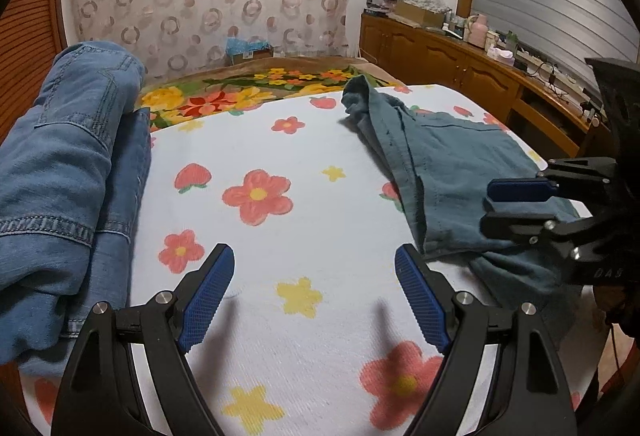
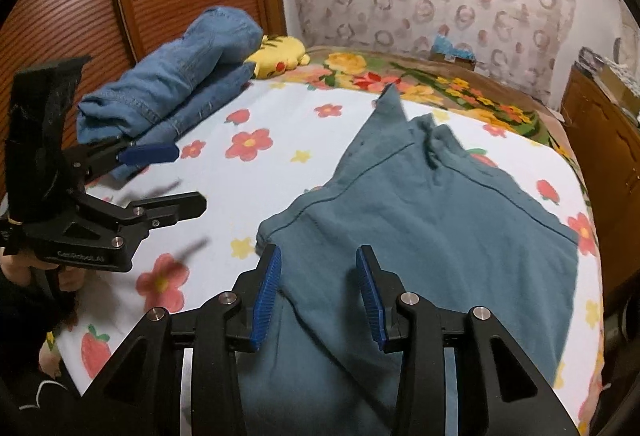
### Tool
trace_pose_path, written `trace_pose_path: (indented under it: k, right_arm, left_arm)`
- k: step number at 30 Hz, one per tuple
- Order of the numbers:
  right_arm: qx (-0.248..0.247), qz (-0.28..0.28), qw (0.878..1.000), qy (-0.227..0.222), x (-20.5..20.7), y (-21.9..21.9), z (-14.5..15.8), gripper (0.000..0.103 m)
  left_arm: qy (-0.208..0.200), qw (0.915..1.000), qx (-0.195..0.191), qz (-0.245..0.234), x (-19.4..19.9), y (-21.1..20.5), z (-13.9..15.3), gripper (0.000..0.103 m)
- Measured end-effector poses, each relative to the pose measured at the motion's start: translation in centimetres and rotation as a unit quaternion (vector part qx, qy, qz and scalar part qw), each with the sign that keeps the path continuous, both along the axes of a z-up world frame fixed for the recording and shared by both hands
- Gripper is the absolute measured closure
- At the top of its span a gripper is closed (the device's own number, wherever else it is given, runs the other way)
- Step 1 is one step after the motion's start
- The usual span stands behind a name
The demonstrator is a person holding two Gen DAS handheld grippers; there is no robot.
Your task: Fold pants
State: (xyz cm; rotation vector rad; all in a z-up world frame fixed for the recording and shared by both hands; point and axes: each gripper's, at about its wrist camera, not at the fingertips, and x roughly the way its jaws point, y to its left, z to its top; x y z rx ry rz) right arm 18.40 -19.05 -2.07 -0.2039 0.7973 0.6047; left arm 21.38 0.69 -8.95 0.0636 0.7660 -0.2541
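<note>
Teal pants (image 2: 432, 236) spread rumpled on flowered sheet (image 1: 280, 140) | left gripper (image 1: 316, 292) wide, over bare sheet | right gripper (image 2: 318, 292) spread, nothing held, above pants | folded jeans (image 1: 68, 164) well apart.

Matt teal cotton-like pants (image 2: 440, 236) lie on a white flower-printed woven cloth sheet (image 1: 304, 236). Beside them, folded blue denim jeans (image 1: 68, 164) show rough stitched seams. Both matt black plastic grippers carry ribbed blue rubbery pads (image 1: 208, 296) and bright metal pins; glossy brown wood cabinets (image 1: 440, 56) stand behind.
</note>
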Motion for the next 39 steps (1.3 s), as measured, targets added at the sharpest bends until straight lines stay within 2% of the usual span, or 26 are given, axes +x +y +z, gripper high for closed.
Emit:
trace_pose_path:
  k: [11,13,15,17,20,23,28,39]
  right_arm:
    - [-0.054,0.018,0.998,0.003,0.9,2.8,-1.5,0.063]
    - [-0.066,0.021,0.998,-0.005,0.8,3.1,-1.6,0.07]
    - [-0.075,0.023,0.997,-0.008,0.7,3.2,-1.6,0.091]
    - [-0.057,0.022,0.998,-0.01,0.8,2.7,-1.0,0.097]
    - [-0.032,0.013,0.999,-0.018,0.7,1.3,0.2,0.097]
    - [-0.021,-0.017,0.999,-0.042,0.8,-0.2,1.5,0.098]
    - [-0.004,-0.054,0.997,-0.057,1.4,-3.1,3.0,0.098]
    - [0.048,-0.043,0.998,-0.029,1.1,-4.4,3.0,0.097]
  left_arm:
    - [0.004,0.9999,-0.017,0.003,0.1,0.6,-0.1,0.02]
    - [0.003,0.9998,-0.017,0.003,0.1,0.6,-0.1,0.02]
    - [0.002,0.9998,-0.017,0.003,0.1,0.6,-0.2,0.02]
    - [0.003,0.9998,-0.017,0.003,0.1,0.6,-0.3,0.02]
    - [0.006,0.9998,-0.016,0.005,0.1,0.6,-0.3,0.02]
    - [0.008,0.9998,-0.015,0.006,0.2,0.6,-0.4,0.02]
    - [0.01,0.9999,-0.011,0.006,0.3,0.6,-0.5,0.02]
    - [0.015,0.9998,-0.004,0.012,0.6,0.6,-0.7,0.02]
